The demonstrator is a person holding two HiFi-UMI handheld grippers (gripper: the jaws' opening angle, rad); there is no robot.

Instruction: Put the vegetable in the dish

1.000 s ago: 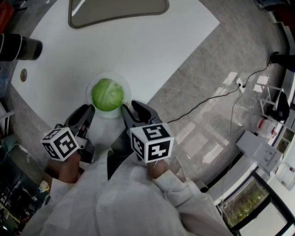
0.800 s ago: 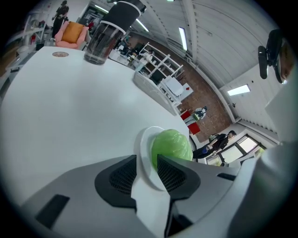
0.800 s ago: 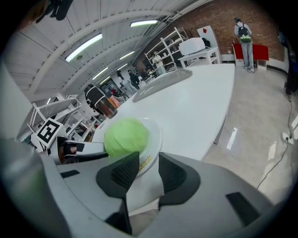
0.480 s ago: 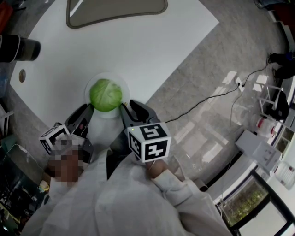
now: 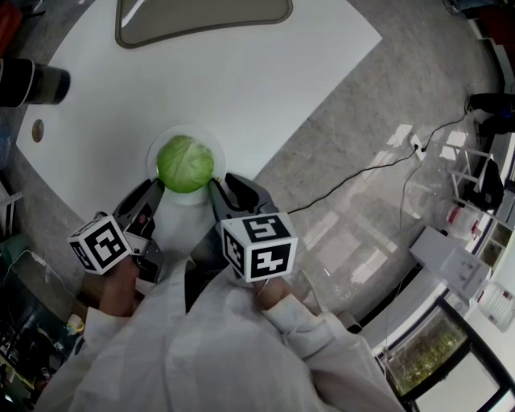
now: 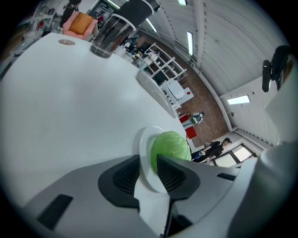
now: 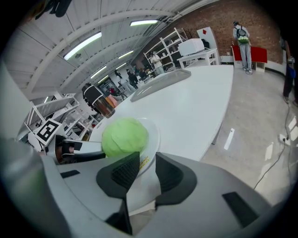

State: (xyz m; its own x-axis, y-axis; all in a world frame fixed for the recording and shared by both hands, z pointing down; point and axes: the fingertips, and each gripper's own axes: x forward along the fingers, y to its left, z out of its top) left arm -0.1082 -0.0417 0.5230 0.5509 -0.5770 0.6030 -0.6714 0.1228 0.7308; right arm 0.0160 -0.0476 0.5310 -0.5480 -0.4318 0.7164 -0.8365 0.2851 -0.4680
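Observation:
A green cabbage (image 5: 185,163) sits in a small white dish (image 5: 212,145) near the front edge of the white table (image 5: 265,72). My left gripper (image 5: 157,188) holds the dish's left rim, and my right gripper (image 5: 216,187) holds its right rim. In the left gripper view the dish (image 6: 144,139) rim runs between the closed jaws of the left gripper (image 6: 148,161), with the cabbage (image 6: 170,148) just past them. The right gripper view shows the right gripper (image 7: 147,161) clamped on the dish (image 7: 153,133) rim, beside the cabbage (image 7: 125,135).
A grey tray (image 5: 201,20) lies at the table's far side. A dark-lidded tumbler (image 5: 32,83) stands at the left, a small round disc (image 5: 37,130) beside it. A cable (image 5: 362,173) crosses the floor right of the table's edge. Shelving and boxes fill the lower right.
The dish with the cabbage and both grippers have shifted slightly to the left. Both grips look the same.

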